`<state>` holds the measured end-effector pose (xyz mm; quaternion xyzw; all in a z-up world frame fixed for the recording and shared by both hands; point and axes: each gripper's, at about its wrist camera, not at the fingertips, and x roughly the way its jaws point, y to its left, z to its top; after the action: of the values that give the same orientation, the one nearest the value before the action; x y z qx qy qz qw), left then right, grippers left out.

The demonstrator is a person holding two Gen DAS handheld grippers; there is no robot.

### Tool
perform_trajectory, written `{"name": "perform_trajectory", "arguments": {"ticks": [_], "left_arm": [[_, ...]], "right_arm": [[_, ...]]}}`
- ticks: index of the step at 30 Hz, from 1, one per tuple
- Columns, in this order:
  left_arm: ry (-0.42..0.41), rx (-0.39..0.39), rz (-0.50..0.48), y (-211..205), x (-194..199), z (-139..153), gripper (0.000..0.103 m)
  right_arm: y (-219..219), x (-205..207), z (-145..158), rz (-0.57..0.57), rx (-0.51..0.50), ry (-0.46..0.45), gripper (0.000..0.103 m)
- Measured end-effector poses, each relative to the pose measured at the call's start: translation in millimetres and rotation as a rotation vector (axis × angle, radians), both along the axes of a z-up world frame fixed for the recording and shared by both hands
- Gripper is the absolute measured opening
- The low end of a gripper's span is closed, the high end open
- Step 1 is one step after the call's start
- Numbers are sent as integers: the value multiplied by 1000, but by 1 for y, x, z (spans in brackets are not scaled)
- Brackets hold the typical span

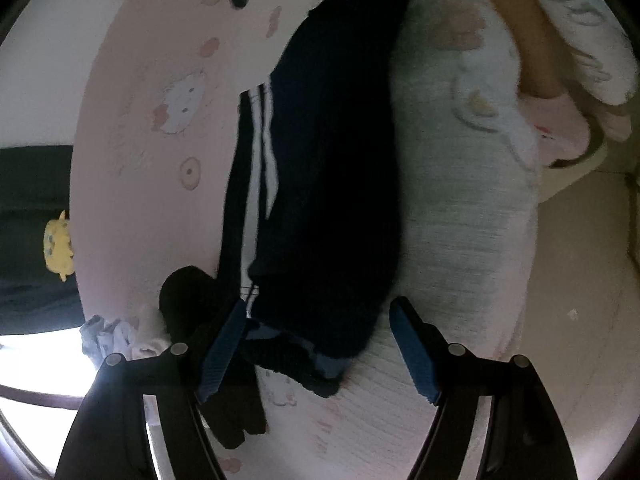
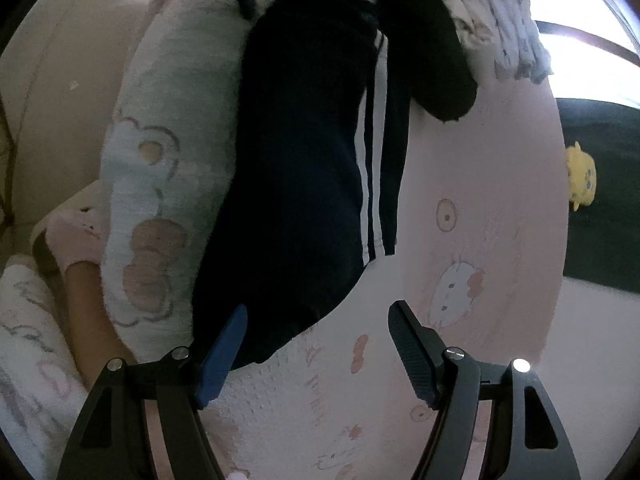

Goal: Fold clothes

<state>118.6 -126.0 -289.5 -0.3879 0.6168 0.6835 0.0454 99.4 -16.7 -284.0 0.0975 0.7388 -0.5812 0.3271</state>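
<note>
Dark navy trousers (image 1: 332, 168) with two white side stripes lie stretched out on a pink cartoon-print bedspread (image 1: 140, 184). My left gripper (image 1: 318, 308) is open over one end of them, where a bunched elastic band lies between the blue pads, which do not press on it. My right gripper (image 2: 319, 308) is open at the opposite end of the trousers (image 2: 296, 168), whose rounded edge lies between its fingers. Each gripper shows at the top edge of the other's view.
A black garment (image 1: 188, 292) lies beside the trousers near my left gripper. A heap of pale clothes (image 2: 500, 40) sits beyond it. A fluffy white cloud-print blanket (image 2: 160, 160) borders the trousers. A person's bare leg (image 2: 88, 320) is at the bed's edge. A yellow plush toy (image 2: 582, 176) rests on dark cloth.
</note>
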Motion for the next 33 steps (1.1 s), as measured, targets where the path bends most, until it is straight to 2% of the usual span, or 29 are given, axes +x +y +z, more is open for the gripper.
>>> {"name": "perform_trajectory", "arguments": {"ticks": [3,5,8,10,16,23,27,30,31,33], "left_arm": [[16,-46,-35,-4,-6,-7,74],[45,-88,-79,-3,-6,-14,83],[79,-132,-123,-2,-4,-19,87],[94,-137,-119,-3,-6,-21,88],[106,-119,-85,-2,-13,-25,89],[166,-180,-193,-6,-12,-28,89],[142,-121,-167,-9,-22,-23,88],[83,-46,-128,-12,-23,-13,79],[63,-23,-116,-13,-24,-11,70],[25,19,-95,-14,-24,-9,55]], "right_arm": [[1,8,1,22,6,-7,73],[2,10,-1,33,17,-11,73],[4,12,-7,45,44,-9,73],[-3,1,-7,54,52,-9,72],[-7,9,2,70,25,-37,73],[-11,-6,-20,5,66,-37,73],[-14,-12,-16,-19,38,-29,72],[-16,-20,-15,-55,25,-43,72],[-17,-23,-15,-69,24,-54,71],[-18,-24,-17,-71,43,-95,57]]}}
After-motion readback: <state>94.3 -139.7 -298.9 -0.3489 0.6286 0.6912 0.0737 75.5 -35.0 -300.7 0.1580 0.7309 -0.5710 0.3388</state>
